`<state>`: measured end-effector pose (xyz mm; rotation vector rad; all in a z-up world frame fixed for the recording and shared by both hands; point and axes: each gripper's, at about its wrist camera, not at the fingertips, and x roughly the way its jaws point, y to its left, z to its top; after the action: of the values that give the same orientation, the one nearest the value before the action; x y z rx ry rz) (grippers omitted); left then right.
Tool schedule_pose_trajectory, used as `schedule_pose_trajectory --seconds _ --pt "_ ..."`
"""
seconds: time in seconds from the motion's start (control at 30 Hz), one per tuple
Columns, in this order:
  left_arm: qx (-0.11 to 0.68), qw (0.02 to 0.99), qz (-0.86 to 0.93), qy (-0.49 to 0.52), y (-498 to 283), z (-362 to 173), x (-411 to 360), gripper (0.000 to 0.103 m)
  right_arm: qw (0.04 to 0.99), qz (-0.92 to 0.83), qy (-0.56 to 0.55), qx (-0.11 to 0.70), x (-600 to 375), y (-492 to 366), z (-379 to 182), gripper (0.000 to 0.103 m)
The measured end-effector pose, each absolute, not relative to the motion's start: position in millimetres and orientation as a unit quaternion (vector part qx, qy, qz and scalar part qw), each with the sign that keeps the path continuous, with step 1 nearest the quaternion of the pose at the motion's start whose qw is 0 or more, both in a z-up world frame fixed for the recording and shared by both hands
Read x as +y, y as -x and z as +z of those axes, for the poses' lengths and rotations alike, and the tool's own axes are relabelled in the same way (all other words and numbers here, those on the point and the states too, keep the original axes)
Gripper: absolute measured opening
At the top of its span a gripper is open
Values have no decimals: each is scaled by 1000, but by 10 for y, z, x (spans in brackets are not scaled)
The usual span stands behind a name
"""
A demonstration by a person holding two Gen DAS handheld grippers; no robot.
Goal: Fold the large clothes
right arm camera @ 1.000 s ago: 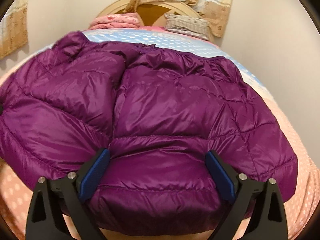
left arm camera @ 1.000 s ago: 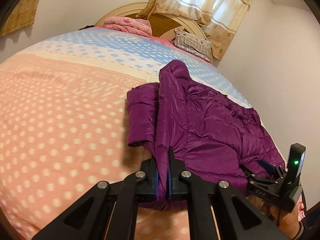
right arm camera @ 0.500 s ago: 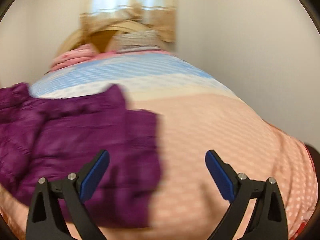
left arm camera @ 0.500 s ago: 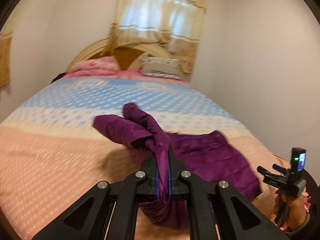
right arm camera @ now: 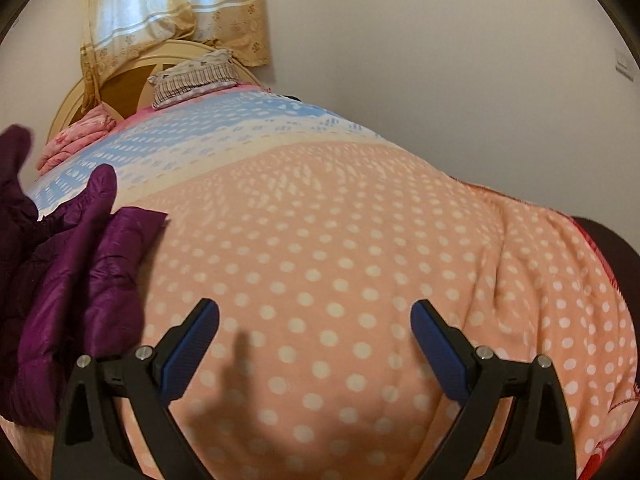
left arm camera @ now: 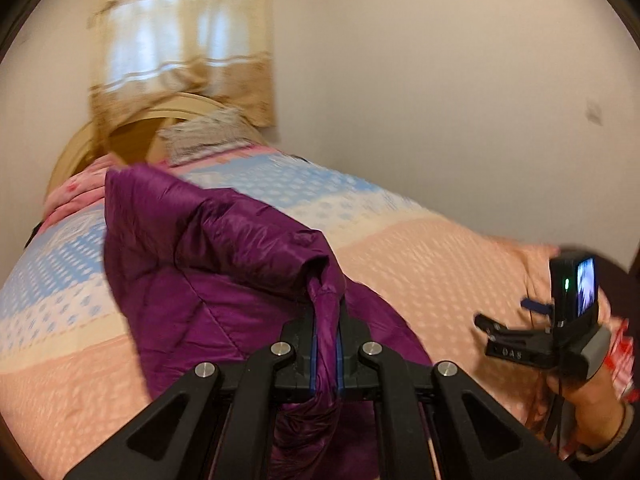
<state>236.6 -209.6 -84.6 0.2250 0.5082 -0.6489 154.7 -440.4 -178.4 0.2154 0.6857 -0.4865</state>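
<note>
A purple puffer jacket hangs bunched over the bed. My left gripper is shut on a fold of the jacket and holds it lifted above the bedspread. The jacket also shows at the left edge of the right wrist view, partly resting on the bed. My right gripper is open and empty, low over the pink dotted bedspread to the right of the jacket. The right gripper also shows in the left wrist view, held in a hand at the right.
The bed has a pink, cream and blue dotted cover. A striped pillow and a pink folded quilt lie by the headboard. A wall runs along the bed's right side. A curtained window is behind.
My left gripper has lifted the jacket up and swung it across the bed. My right gripper has let the jacket go and moved right, now over bare bedspread.
</note>
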Motion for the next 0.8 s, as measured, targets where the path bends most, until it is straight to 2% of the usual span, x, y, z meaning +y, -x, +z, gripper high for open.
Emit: schedule_pose_trajectory --seconds 0.23,0.33,0.4,0.43,0.5,0.57,0.67,0.73,0.77,0.8 --pt "268 879 -337 -207 -2245 -1423 -2667 6 901 -230 -133 342 -4488 -1490 -1921 99" --pt "246 877 -334 -244 -2119 -1452 -2739 13 902 -231 -127 342 -4448 -1480 -1919 100" --pt "235 873 -335 -266 -2038 -1399 -2772 37 902 -230 -129 341 -4463 -1485 -1920 101" --pt "229 873 -334 -270 -1998 -1362 -2808 43 902 -231 -128 340 -4465 -1483 -1920 101" --pt "198 880 -334 -274 -1806 -1224 -2820 70 903 -231 -125 340 -4463 -1488 -1922 102" --pt "162 883 -343 -276 -1597 -1075 -2805 83 903 -232 -122 340 -4467 -1508 -1931 102" --pt "138 886 -354 -265 -1480 -899 -2702 84 902 -232 -125 342 -4482 -1506 -1925 101" --pt "146 897 -329 -258 -1565 -820 -2491 84 901 -226 -133 346 -4482 -1506 -1875 89" --pt "155 905 -310 -245 -1673 -797 -2334 84 902 -221 -132 346 -4460 -1517 -1808 80" --pt "170 911 -294 -233 -1810 -791 -2194 85 904 -219 -126 344 -4425 -1533 -1737 78"
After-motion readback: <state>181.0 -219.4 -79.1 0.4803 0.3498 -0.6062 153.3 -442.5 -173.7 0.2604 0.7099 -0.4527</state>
